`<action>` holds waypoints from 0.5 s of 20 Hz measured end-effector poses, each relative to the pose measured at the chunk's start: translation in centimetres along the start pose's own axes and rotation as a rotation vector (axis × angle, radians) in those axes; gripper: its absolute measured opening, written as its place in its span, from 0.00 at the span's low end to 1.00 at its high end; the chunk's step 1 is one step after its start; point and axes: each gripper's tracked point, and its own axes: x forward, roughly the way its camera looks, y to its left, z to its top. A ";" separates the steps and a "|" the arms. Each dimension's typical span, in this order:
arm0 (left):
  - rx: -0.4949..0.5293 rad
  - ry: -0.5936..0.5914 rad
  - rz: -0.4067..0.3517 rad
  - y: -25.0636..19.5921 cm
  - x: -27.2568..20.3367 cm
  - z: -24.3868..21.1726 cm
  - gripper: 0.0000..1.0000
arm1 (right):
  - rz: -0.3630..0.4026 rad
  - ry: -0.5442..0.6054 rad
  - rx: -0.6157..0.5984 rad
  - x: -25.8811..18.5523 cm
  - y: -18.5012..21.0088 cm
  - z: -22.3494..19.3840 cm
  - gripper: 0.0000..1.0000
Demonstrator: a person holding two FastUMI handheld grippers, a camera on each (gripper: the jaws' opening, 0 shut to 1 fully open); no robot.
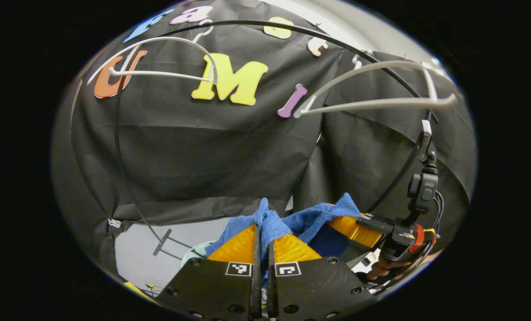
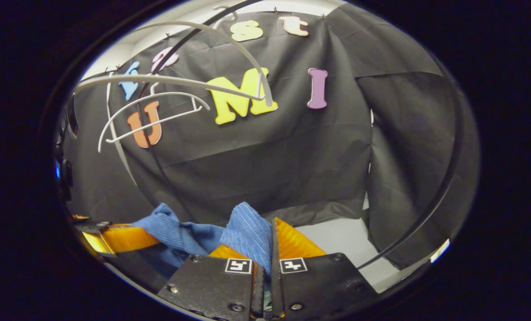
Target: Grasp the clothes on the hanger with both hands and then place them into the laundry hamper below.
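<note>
Left tool (image 1: 262,243), nearest the lens in the left gripper view: fingers drawn together, clenched on a fold of the blue garment (image 1: 272,225), which bunches up between the tips. Cloth runs from there to the right, where the right tool (image 1: 352,229) also has a bunch of it; a hand (image 1: 383,269) grips that tool's handle low at the right edge.

Right gripper view: right tool (image 2: 270,243) is pinched on a ribbed fold of the blue garment (image 2: 247,234), cloth rising between the two fingers. From there the fabric sags left toward the left tool (image 2: 118,238), seen at the lower left edge. The garment hangs stretched between the two tools, off any hanger, held in the air.

Above, left gripper view: two bare white hangers, one upper left (image 1: 158,67) and one upper right (image 1: 377,96), on a thin dark rail (image 1: 292,29). Both show again at upper left in the right gripper view.

Below the left tool, a pale teal curved rim (image 1: 194,252) shows beside the fingers, possibly the laundry hamper; too little is visible to be sure. Pale floor (image 1: 140,249) lies behind it.
</note>
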 end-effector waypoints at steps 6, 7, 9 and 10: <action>-0.090 -0.011 0.003 1.0 -0.8 -1.8 0.05 | 0.133 0.038 0.082 0.2 4.9 -2.1 0.09; -0.098 -0.016 0.003 1.2 -0.9 -1.9 0.05 | 0.152 0.042 0.089 0.3 5.7 -2.6 0.09; -0.111 -0.011 0.013 1.8 -0.7 -2.4 0.10 | 0.170 0.056 0.090 0.9 6.4 -3.3 0.09; -0.111 -0.005 0.026 2.3 -0.5 -2.7 0.10 | 0.171 0.064 0.094 1.2 6.7 -3.8 0.09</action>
